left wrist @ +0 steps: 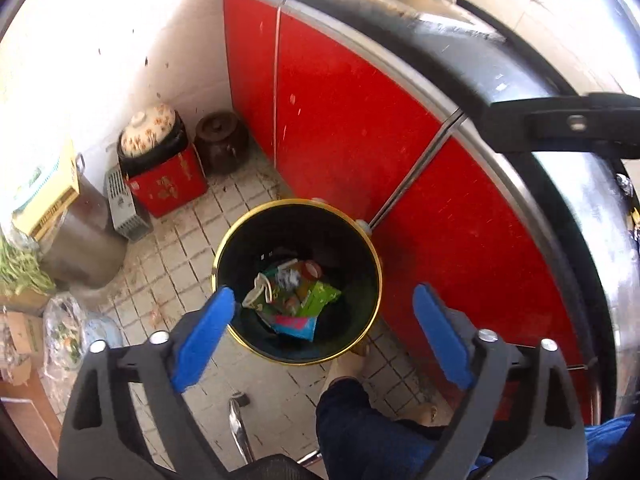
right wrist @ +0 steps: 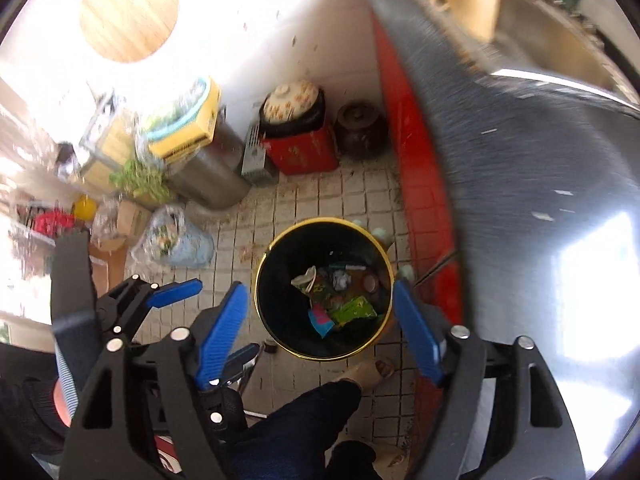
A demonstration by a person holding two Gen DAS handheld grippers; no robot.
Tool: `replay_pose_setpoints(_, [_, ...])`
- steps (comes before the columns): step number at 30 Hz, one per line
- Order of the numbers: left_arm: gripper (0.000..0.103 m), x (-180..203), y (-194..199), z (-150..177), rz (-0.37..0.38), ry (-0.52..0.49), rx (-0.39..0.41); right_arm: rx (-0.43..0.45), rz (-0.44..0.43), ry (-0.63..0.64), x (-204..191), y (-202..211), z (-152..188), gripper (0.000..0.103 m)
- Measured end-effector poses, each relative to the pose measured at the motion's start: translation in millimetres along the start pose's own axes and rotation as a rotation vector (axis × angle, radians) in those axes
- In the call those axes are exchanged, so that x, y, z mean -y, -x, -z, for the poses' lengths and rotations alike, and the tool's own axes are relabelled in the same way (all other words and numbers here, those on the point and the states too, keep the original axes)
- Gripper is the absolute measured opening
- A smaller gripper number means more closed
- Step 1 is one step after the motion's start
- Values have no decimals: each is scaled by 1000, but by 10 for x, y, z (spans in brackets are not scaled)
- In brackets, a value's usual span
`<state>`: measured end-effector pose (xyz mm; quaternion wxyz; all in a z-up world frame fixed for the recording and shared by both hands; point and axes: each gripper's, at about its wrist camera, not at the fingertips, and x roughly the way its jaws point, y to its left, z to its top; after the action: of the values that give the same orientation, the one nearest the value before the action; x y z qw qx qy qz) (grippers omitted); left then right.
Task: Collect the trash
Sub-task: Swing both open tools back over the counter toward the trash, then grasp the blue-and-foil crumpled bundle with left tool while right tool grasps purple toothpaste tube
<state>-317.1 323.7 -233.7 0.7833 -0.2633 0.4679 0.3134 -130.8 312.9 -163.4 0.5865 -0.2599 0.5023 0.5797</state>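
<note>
Hovering over bin point(left wrist: 298, 280): left gripper point(left wrist: 324, 336) and right gripper point(right wrist: 316, 334), jaws spread, empty. Wrappers point(left wrist: 296, 300) inside. Risk: bin beside cabinet point(left wrist: 352, 128); knock tips it.

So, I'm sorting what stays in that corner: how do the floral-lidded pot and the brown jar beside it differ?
The floral-lidded pot has a pale, flower-patterned lid; the brown jar is plain dark brown all over, lid included. The pot sits raised on a red box, while the jar stands directly on the tiled floor, next to the red cabinet. Both are round, lidded, upright and against the wall.
</note>
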Motion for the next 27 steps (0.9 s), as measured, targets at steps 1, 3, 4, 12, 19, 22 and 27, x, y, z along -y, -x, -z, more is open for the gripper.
replay_pose_setpoints(1, [95,71,82,-48,-9,-13,8,25,7,-20,46,159,43,80])
replay_pose_setpoints(3, [96,235,211,-141,-10,-34,19,94,51,-70,203,580,204,85])
replay_pose_setpoints(4, [96,367,284,-207,3,-54,25,116,73,-91,267,718,272,88])
replay_pose_setpoints(12, [96,1929,519,-583,255,-376,66,258,380,-450,1228,2079,1384,88])
replay_pose_setpoints(19, [96,3447,660,-563,456,-721,63,376,598,-854,1849,3047,2642,88])
replay_pose_setpoints(22, [96,3884,733,-467,519,-813,57,413,637,-980,1949,3272,3071,88])
replay_pose_setpoints(27, [96,4279,739,-338,536,-886,33,454,648,-1090,2061,3440,3500,88])
